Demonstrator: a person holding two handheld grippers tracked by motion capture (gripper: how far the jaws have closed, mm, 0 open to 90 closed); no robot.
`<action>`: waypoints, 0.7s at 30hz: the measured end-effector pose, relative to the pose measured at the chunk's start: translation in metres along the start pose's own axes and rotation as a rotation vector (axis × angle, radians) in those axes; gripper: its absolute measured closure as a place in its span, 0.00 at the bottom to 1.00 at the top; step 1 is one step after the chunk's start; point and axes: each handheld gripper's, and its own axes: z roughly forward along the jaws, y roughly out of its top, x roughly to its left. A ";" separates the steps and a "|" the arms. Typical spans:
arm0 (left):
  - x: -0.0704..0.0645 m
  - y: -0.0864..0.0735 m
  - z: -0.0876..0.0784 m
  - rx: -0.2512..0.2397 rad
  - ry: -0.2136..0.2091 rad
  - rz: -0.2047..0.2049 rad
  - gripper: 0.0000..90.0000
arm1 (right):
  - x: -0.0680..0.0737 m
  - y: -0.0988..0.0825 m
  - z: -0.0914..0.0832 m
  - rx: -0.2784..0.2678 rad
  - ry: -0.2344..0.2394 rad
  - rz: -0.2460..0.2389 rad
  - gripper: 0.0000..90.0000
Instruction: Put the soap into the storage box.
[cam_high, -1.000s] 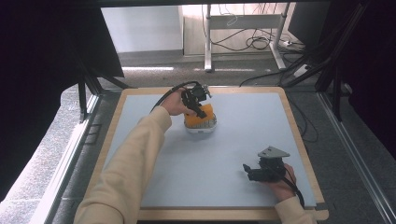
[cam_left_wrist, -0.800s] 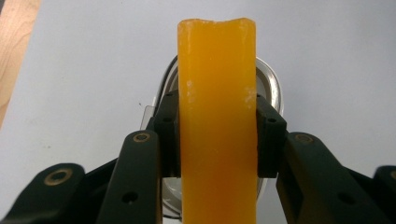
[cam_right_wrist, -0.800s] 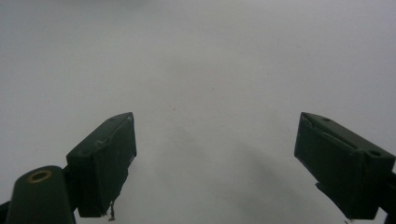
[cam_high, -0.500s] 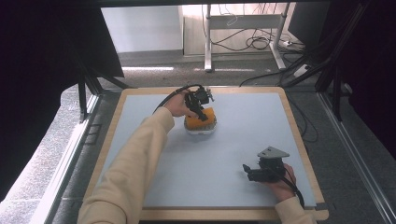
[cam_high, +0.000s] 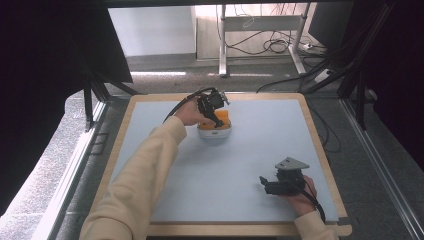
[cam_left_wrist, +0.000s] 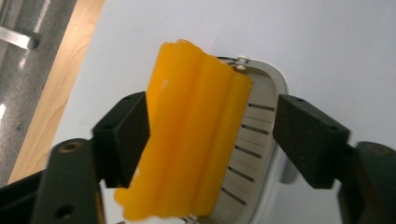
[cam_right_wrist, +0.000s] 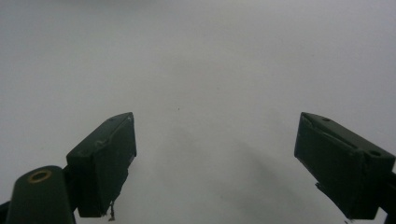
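Observation:
An orange ridged block (cam_left_wrist: 187, 135) leans in a white slotted dish (cam_left_wrist: 252, 140) on the pale blue mat. My left gripper (cam_left_wrist: 217, 135) is open around the block. Its left jaw lies against the block's side and a gap separates the right jaw from it. In the high view the left gripper (cam_high: 214, 107) hangs over the orange block (cam_high: 223, 119) and the white dish (cam_high: 215, 134) at the far middle of the mat. My right gripper (cam_high: 267, 184) rests low near the front right, open, with bare mat between its jaws (cam_right_wrist: 215, 163).
The pale blue mat (cam_high: 260, 145) lies on a wood-edged table (cam_high: 325, 165). Metal frame posts stand at the left and right. Cables and desk legs lie on the floor beyond the far edge.
The left hand and gripper have shifted slightly over the dish. The right gripper has stayed where it was.

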 end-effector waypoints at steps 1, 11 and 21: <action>0.000 -0.001 -0.003 -0.002 0.004 0.000 0.27 | 0.000 0.000 0.000 0.000 0.000 0.001 0.15; -0.009 -0.029 -0.037 -0.073 -0.021 -0.094 0.25 | 0.000 0.000 0.000 0.002 -0.006 0.000 0.15; -0.036 -0.077 -0.063 -0.127 0.017 -0.192 0.25 | 0.002 0.001 0.001 0.008 -0.016 -0.006 0.15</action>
